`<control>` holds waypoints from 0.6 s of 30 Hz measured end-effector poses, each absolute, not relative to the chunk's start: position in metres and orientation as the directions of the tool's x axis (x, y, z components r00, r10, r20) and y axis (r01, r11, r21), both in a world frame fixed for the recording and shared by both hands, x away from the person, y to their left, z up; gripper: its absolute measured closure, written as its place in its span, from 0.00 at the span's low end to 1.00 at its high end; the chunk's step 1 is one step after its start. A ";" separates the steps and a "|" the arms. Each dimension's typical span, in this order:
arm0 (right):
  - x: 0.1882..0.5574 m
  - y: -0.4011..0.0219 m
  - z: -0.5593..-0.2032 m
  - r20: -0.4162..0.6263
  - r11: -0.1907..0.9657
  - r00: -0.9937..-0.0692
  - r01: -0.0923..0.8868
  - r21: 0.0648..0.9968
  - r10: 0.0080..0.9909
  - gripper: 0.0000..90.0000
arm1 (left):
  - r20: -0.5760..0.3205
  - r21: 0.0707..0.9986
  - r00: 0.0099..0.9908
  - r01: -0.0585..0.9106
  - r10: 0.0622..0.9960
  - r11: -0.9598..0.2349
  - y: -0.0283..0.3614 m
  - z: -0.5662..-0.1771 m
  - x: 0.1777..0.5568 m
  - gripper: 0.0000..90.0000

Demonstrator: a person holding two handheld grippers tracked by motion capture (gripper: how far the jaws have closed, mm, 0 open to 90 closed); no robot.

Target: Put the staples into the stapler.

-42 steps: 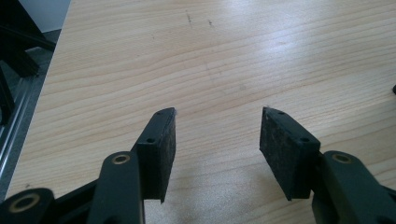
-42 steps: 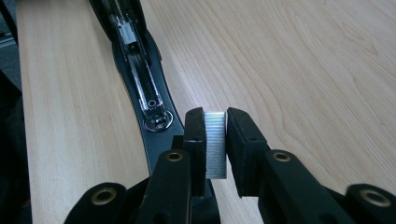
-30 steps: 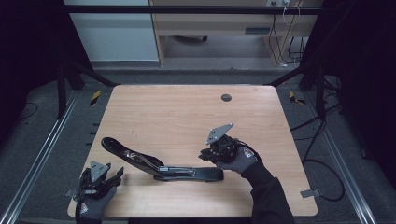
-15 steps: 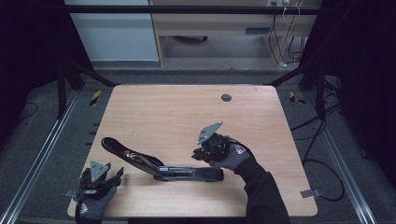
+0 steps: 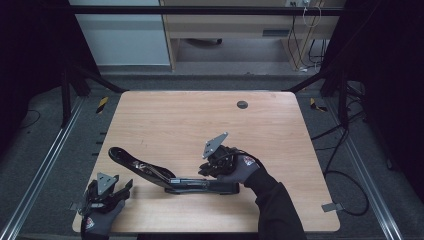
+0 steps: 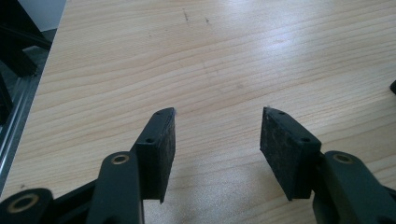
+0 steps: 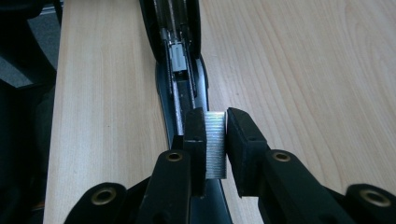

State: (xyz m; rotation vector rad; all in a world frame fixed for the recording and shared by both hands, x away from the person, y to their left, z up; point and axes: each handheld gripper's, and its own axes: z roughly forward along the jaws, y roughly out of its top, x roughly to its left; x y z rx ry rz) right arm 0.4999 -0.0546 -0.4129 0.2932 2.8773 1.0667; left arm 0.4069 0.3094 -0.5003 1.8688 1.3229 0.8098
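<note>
right tool (image 7: 215,140) clamped on a strip of staples (image 7: 215,144), pads pressing both sides of the silvery block. strip held just above the rear of the opened stapler's (image 5: 170,175) magazine channel (image 7: 180,74). stapler lies on the table (image 5: 200,120) near the front edge, its top arm swung up toward the left. left tool (image 6: 217,140) rests at the front left corner, jaws wide apart over bare wood, nothing between them.

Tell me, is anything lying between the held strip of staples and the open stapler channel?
Nothing visible. The right hand-held gripper holds the silver strip of metal staples directly above the black open stapler; its channel ahead looks free up to the grey pusher block.
</note>
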 end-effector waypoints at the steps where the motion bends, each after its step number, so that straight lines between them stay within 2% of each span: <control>1: 0.500 -0.054 -0.414 0.012 0.744 -0.981 0.153 0.651 0.191 0.87 | 0.094 0.822 0.283 0.518 0.954 -0.235 0.309 -0.500 0.407 0.50; 18: 0.496 -0.040 -0.425 0.024 0.773 -0.991 0.120 0.623 0.134 0.87 | 0.093 0.823 0.284 0.517 0.954 -0.234 0.309 -0.500 0.407 0.50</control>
